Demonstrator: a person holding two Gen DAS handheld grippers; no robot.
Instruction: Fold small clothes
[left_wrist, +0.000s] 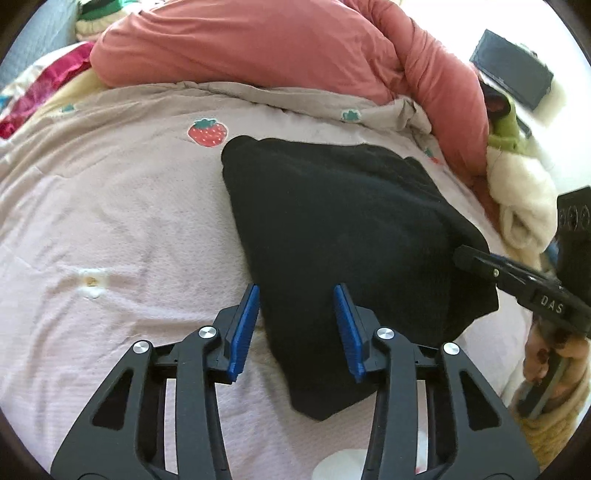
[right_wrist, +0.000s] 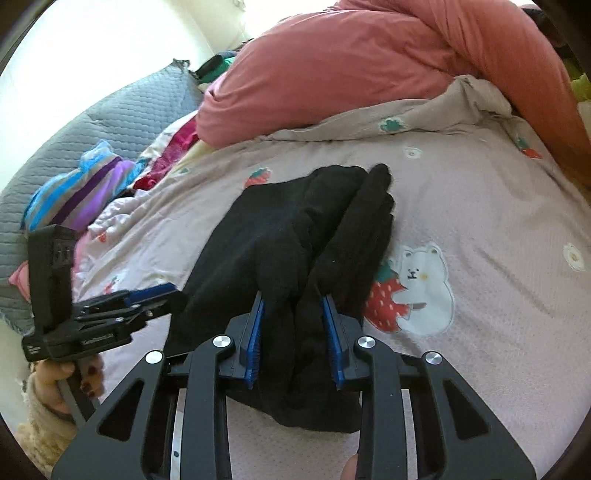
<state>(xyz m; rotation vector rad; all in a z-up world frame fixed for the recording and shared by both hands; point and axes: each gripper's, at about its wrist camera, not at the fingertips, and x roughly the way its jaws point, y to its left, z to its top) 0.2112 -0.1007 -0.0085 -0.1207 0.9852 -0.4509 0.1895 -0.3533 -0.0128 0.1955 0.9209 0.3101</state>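
Right tool (right_wrist: 293, 338) pinches bunched black garment (left_wrist: 343, 236), which extends lengthwise ahead across the bed (left_wrist: 122, 221); left tool (left_wrist: 297, 325) stands open at its near-left edge.

Garment (left_wrist: 343, 236) lies on bed (left_wrist: 122, 221), approx centre. Duvet (left_wrist: 258, 40) heaped behind it at 12 o'clock. Clothes pile (right_wrist: 81, 192) at 10 o'clock per right wrist view, resting against quilted cushion (right_wrist: 122, 114). Left gripper (left_wrist: 297, 295) straddles garment's near-left edge. Right gripper (right_wrist: 293, 302) at garment's near end, fabric between fingers.
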